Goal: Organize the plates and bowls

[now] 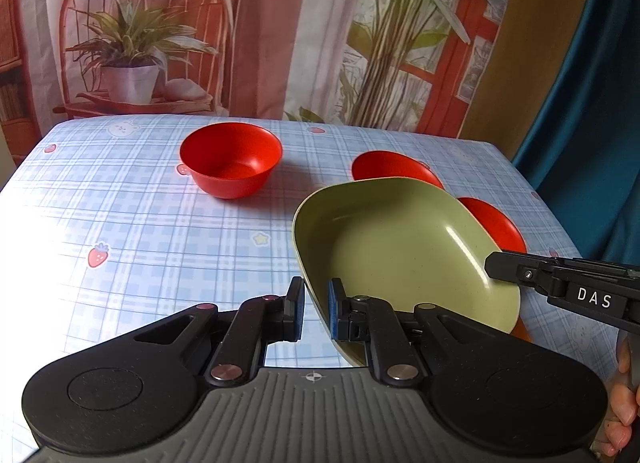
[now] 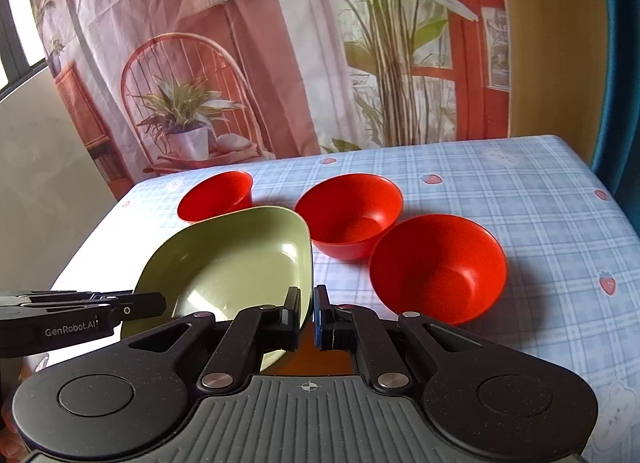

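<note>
Both grippers clamp one green plate (image 1: 400,247): left gripper (image 1: 316,305) on its left rim, right gripper (image 2: 307,311) on its right, held tilted above the table (image 1: 140,223); three red bowls (image 2: 348,215) sit toward the far edge

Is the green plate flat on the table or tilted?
Tilted: the green plate hangs off the tablecloth, both claws clamping its near rim.

Both cameras ride the hand-held grippers, angled down over the near edge of the checked table (image 1: 120,223) toward the printed backdrop (image 2: 240,43) at the far side. The left view looks from the near left, the right from the near right. Both share the green plate (image 1: 400,247) (image 2: 232,263) close up and the red bowls (image 1: 231,159) (image 2: 348,215) beyond.
</note>
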Motion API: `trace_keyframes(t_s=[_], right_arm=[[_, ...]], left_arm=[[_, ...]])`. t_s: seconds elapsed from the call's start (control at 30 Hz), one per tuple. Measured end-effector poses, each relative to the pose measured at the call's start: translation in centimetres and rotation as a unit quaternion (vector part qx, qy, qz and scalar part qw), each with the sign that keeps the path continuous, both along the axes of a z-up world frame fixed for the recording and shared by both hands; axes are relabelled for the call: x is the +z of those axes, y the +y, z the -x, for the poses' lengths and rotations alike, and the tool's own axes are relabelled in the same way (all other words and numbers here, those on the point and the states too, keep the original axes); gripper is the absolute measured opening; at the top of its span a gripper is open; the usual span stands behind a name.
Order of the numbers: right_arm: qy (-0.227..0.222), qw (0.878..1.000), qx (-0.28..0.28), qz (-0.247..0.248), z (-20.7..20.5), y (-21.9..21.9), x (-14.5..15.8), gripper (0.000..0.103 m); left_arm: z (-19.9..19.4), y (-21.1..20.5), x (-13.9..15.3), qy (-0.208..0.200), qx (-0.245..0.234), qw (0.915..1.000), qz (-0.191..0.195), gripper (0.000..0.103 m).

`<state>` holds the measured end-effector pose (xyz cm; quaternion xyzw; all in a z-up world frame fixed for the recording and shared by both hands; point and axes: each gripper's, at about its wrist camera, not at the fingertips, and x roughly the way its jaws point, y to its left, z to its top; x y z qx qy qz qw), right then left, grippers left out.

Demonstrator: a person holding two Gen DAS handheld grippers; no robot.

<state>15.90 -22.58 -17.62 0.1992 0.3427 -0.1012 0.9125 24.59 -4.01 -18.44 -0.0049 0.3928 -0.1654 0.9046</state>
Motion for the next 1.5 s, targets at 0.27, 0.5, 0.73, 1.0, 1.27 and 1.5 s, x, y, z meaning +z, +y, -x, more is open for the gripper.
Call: trace_keyframes(t_s=[0.27,0.5,0.73,1.0,1.27,1.5], right_arm=[[-0.008,0.999,-0.046,-0.028,5.6,-1.9,-1.6,0.007],[-0.006,0.998,-0.061,-0.033,8.0,-2.6,-2.7,0.008],[-0.009,0.997,-0.068,-0.035,9.3,-2.8,-3.4,0.009],[-0.005,0.997,-0.071,-0.039,9.6,-2.9,-3.9,0.009],[0.011,0.997,-0.068,-0.038,9.3,-2.7,-4.6,0.009],[0.018,0.997,-0.068,-0.039,9.1,-2.7,-5.1,0.009]], left_arm=[[2.2,-3.7,-0.9,-0.005,-0.036,0.9989,-0.031,0.013],[3.5,-6.2,-2.0,0.002,-0.053,0.9960,-0.072,0.014],[3.7,-7.2,-2.3,0.006,-0.063,0.9944,-0.085,0.014],[3.7,-7.6,-2.6,0.008,-0.066,0.9936,-0.091,0.014],[3.6,-7.7,-2.9,0.004,-0.069,0.9929,-0.096,0.014],[3.5,-7.6,-3.3,0.013,-0.065,0.9935,-0.092,0.014]])
